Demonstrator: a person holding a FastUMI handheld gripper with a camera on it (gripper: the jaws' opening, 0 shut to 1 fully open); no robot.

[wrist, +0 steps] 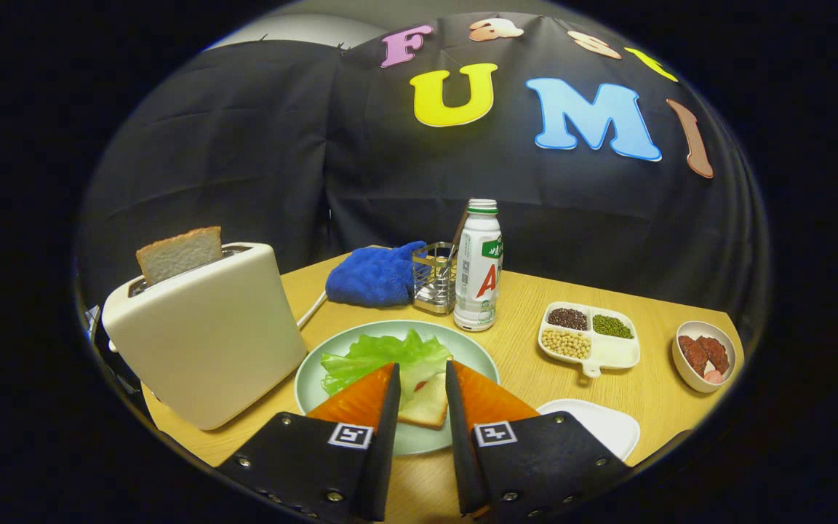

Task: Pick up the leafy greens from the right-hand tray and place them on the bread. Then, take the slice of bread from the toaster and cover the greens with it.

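Leafy greens lie on a slice of bread on the pale green plate, with a bit of red showing under them. My gripper hovers over the plate's near side, open, with nothing between its fingers; the bread's corner shows in the gap. A second slice of bread stands up out of the cream toaster, which sits left of the plate and of my fingers.
A white tray lies just right of my fingers. Beyond it are a divided dish of beans and a bowl of red pieces. Behind the plate stand a white bottle, a metal rack and a blue cloth.
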